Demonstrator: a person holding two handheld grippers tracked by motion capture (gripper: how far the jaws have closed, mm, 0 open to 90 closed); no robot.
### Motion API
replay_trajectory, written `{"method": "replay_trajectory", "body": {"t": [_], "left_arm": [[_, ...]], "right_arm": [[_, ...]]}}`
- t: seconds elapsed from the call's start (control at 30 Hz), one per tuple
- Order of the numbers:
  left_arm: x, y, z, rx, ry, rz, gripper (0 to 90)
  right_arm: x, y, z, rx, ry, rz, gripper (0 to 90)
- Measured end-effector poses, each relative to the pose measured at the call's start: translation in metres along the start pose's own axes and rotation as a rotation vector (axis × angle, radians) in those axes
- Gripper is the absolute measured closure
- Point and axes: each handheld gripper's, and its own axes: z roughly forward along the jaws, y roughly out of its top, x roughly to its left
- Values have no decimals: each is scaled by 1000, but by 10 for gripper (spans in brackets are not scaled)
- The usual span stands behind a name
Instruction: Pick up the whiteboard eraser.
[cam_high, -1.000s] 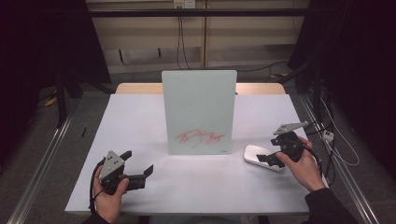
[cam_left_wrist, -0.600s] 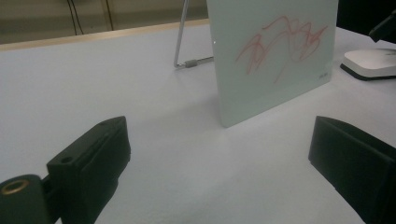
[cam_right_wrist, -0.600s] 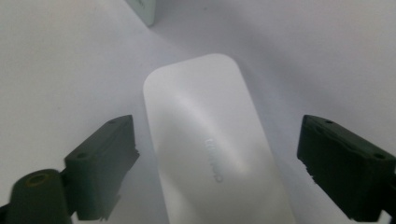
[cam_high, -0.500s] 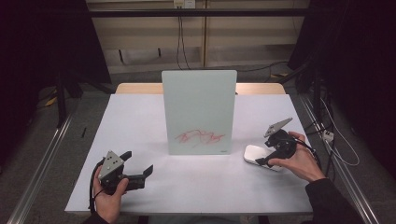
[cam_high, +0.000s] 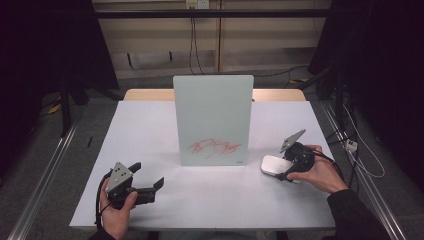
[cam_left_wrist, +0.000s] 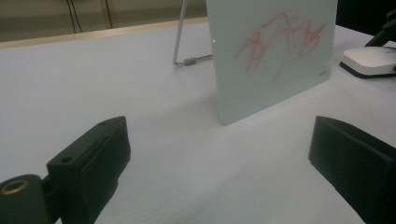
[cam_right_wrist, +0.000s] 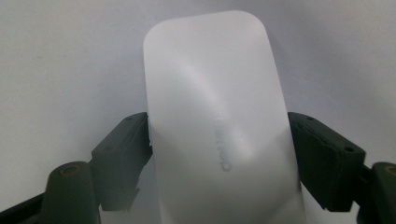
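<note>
Hidden: the eraser's (cam_right_wrist: 219, 135) near end runs off the bottom of the right gripper view; its faint embossed lettering is too blurred to read.
Cut off: the board's (cam_high: 213, 120) top edge leaves the left gripper view; a wire stand (cam_left_wrist: 180, 42) props it from behind.
Count: one board with one red scribble (cam_high: 214, 147), one white eraser, two grippers.
Left gripper (cam_high: 149, 183): jaws spread wide over bare table (cam_high: 150, 130), near its front left, gripping nothing.
Right gripper (cam_right_wrist: 219, 154): jaws flank the eraser's long sides, left jaw touching; whether they clamp it I cannot tell.
Eraser: flat on the table, just right of the board's base.
</note>
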Motion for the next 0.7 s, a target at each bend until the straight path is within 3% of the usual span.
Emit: {"method": "replay_trajectory", "body": {"t": [0.33, 0.7], "left_arm": [[0, 0, 0, -5, 2, -6, 51], [0, 0, -1, 0, 3, 1, 52]], "right_arm": [[1, 7, 2, 71, -18, -57, 287], [3, 8, 5, 93, -36, -90, 297]]}}
